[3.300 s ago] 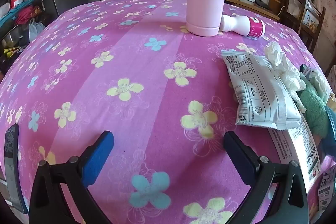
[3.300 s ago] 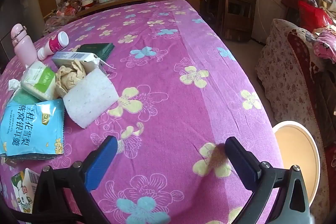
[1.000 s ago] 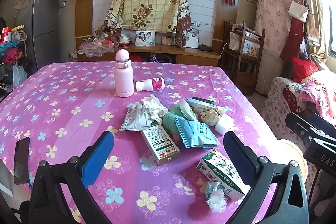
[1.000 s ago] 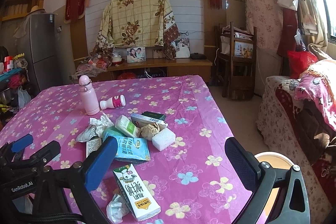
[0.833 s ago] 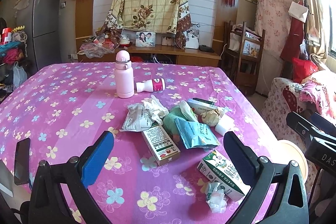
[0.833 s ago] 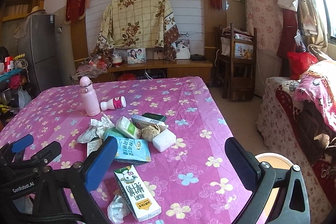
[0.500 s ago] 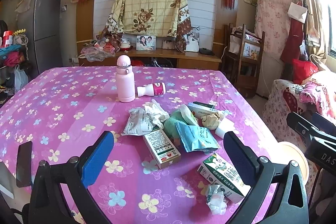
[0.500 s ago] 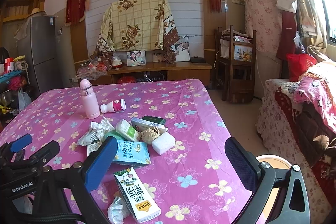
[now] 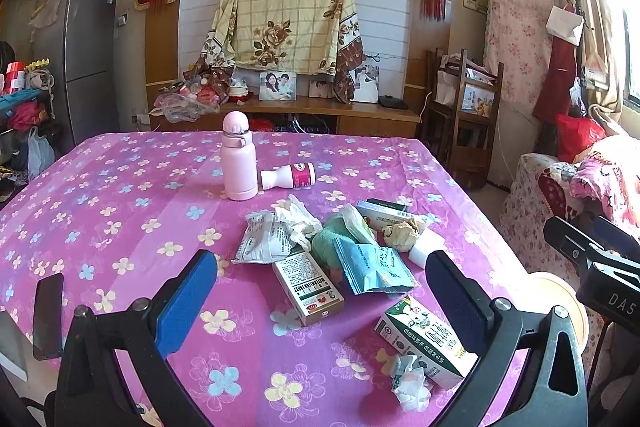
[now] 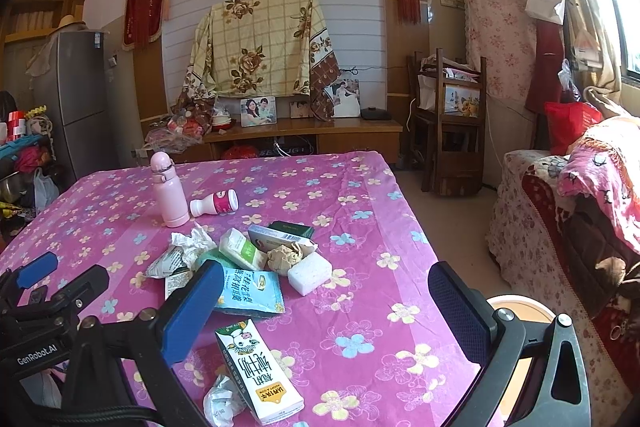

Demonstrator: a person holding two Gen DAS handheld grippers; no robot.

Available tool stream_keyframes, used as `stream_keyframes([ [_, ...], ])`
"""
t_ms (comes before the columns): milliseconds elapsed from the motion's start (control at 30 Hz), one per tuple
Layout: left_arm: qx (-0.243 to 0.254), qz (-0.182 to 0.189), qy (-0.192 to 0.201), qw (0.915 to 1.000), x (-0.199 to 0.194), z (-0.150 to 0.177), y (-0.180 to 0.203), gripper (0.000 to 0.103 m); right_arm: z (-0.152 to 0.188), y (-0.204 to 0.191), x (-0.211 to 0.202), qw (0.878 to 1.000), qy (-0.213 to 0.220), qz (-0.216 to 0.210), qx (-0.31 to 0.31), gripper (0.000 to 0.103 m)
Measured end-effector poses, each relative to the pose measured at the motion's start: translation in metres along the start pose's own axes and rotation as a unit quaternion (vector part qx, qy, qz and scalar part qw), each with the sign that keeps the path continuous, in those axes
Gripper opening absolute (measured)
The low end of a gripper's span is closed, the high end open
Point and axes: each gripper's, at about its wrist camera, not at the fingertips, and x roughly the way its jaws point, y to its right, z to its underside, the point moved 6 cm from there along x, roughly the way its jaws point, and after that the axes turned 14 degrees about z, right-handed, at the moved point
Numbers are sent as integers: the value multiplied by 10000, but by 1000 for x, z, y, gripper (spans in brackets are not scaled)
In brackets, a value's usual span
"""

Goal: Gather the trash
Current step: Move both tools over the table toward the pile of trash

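A heap of trash lies on the pink flowered table (image 9: pixel 120 187): a grey wrapper (image 9: pixel 264 239), a crumpled tissue (image 9: pixel 298 219), a small box (image 9: pixel 310 283), a blue packet (image 9: pixel 372 267), a brown paper ball (image 9: pixel 400 233), a milk carton (image 9: pixel 424 343) and a tissue wad (image 9: pixel 410 383). The right wrist view shows the blue packet (image 10: pixel 250 291), milk carton (image 10: pixel 256 371) and a white block (image 10: pixel 310 273). My left gripper (image 9: pixel 320 303) is open and empty above the near edge. My right gripper (image 10: pixel 320 311) is open and empty, to the right of the left one.
A pink flask (image 9: pixel 239 157) stands upright at mid table with a small white bottle (image 9: pixel 290 177) lying beside it. A round bin (image 10: pixel 520 311) stands on the floor off the table's right edge. A sofa (image 10: pixel 580 211) is further right, a sideboard (image 9: pixel 320 111) behind.
Since 3.3 s ago both grippers have drawn back and up from close over the tablecloth to a wide view of the table. Over the last second both tilted up slightly. Jaws stayed open.
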Motion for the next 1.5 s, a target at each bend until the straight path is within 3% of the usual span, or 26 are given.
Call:
stream_keyframes([
  [1500,-46,-110,-31,9999,3,1,-11,103,8,-7,9,9999,-125,-88,12,103],
])
